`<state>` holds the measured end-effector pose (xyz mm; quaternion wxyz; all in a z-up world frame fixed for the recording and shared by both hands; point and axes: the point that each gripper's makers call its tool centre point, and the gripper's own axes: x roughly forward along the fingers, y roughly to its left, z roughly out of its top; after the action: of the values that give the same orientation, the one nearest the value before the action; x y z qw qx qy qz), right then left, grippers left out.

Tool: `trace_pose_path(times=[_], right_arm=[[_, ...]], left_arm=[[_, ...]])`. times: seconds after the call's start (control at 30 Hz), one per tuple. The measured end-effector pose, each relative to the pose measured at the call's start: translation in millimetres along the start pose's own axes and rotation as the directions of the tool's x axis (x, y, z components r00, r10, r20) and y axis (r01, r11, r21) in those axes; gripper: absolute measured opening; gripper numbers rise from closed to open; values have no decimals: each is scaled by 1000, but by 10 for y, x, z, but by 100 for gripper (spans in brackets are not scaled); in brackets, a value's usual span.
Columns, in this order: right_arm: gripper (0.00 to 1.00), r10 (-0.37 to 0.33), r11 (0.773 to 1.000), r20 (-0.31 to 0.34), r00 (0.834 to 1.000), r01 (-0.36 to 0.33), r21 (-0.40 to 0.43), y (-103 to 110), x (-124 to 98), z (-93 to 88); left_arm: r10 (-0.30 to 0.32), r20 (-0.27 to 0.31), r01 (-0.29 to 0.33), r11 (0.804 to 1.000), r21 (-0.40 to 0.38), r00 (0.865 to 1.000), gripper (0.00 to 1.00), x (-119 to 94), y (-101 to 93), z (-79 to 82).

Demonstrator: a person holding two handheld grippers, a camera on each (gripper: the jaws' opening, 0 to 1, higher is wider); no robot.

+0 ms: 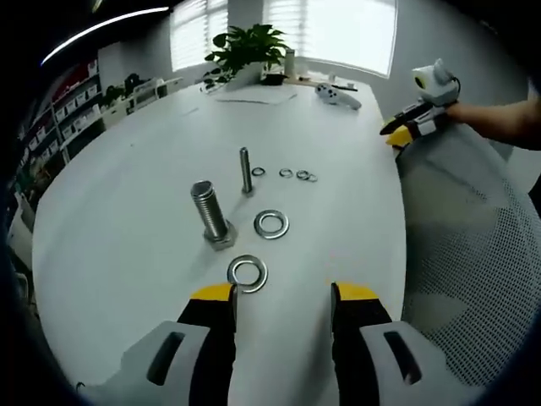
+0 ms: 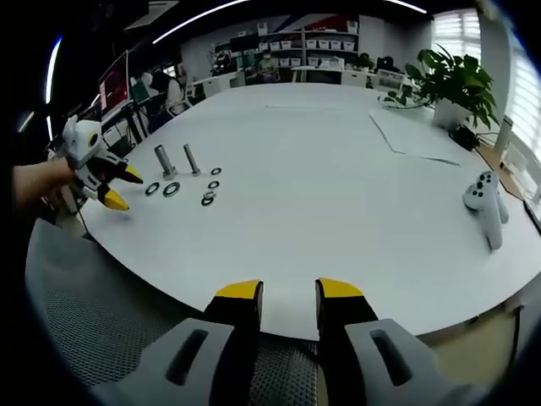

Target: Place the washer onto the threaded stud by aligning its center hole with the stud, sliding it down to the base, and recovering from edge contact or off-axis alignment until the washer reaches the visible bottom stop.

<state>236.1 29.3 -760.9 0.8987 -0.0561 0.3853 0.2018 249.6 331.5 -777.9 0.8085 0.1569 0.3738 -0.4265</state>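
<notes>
A thick threaded stud [image 1: 211, 216] stands upright on its hex head on the white table [image 1: 127, 220]. A thinner stud [image 1: 246, 169] stands just behind it. One large washer [image 1: 248, 273] lies flat just ahead of my left gripper [image 1: 284, 300], which is open and holds nothing. A second large washer [image 1: 271, 224] lies right of the thick stud. Several small washers [image 1: 286, 173] sit beside the thin stud. My right gripper [image 2: 289, 296] hangs open over the near table edge, far from the studs [image 2: 163, 161]. In the right gripper view the left gripper [image 2: 106, 182] shows at the left with jaws apart.
A mesh chair back [image 1: 473, 254] stands at the table's right side. A white game controller [image 2: 486, 203], a sheet of paper [image 2: 414, 131] and a potted plant [image 2: 456, 80] are at the far end. The right gripper [image 1: 406, 127] and a hand show beyond the table edge.
</notes>
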Motion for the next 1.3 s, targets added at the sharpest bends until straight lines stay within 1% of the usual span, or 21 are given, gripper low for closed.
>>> trace_pose_path(times=[0.03, 0.07, 0.1, 0.17, 0.2, 0.27, 0.4, 0.47, 0.5, 0.57, 0.63, 0.67, 0.77, 0.83, 0.97, 1.17, 1.3], right_arm=[[27, 1, 1000, -1, 1000, -1, -1, 2, 0, -1], [27, 1, 1000, 0, 1000, -1, -2, 3, -1, 1], [27, 1, 1000, 5, 1000, -1, 1, 5, -3, 7], [27, 3, 1000, 4, 1000, -3, 0, 5, 0, 5], [27, 3, 1000, 2, 1000, -3, -1, 5, 1, 3], [27, 5, 1000, 2, 1000, -5, -3, 9, 2, 5], [26, 7, 1000, 9, 1000, -7, 3, 7, 2, 15], [26, 3, 1000, 17, 1000, -4, 11, 1, 0, 26], [26, 4, 1000, 16, 1000, -4, 11, 0, 2, 24], [26, 6, 1000, 9, 1000, -6, 6, 4, 6, 16], [26, 6, 1000, 8, 1000, -6, 5, 4, 7, 16], [26, 4, 1000, 10, 1000, -4, 8, 1, 5, 19], [26, 3, 1000, 11, 1000, -3, 10, 1, 3, 17], [26, 4, 1000, 7, 1000, -4, 8, 3, 5, 12], [26, 8, 1000, 3, 1000, -8, 3, 13, 9, 8], [26, 3, 1000, 10, 1000, -3, 11, 11, 4, 17], [26, 4, 1000, -7, 1000, -4, -1, 26, 8, -5]], left_arm=[[-6, -6, 6, 1000, 6, 1000, 44, 18, 4, -8], [-6, -29, 7, 1000, 23, 1000, 44, 37, 22, -42], [-4, -40, 5, 999, 32, 999, 44, 48, 41, -57], [0, -45, 2, 999, 34, 999, 44, 71, 68, -53], [13, -41, -12, 999, 31, 999, 45, 78, 104, -35], [18, -36, -17, 999, 28, 999, 45, 93, 123, -12], [3, -67, -1, 999, 36, 998, 43, 137, 145, -25], [3, -92, 3, 998, 61, 996, 42, 166, 171, -50], [13, -103, -1, 994, 113, 995, 40, 174, 207, -37], [12, -137, 4, 993, 117, 991, 36, 177, 216, -37], [2, -156, 18, 992, 125, 988, 36, 194, 223, -25], [-7, -178, 34, 989, 147, 984, 36, 195, 216, -23], [-21, -216, 58, 984, 167, 976, 36, 208, 207, -10], [-29, -253, 78, 979, 186, 967, 36, 205, 212, -15], [-29, -299, 95, 974, 208, 954, 36, 214, 211, -4], [-33, -347, 121, 964, 238, 937, 36, 228, 215, -6], [-34, -361, 130, 960, 247, 932, 32, 224, 217, -8]])
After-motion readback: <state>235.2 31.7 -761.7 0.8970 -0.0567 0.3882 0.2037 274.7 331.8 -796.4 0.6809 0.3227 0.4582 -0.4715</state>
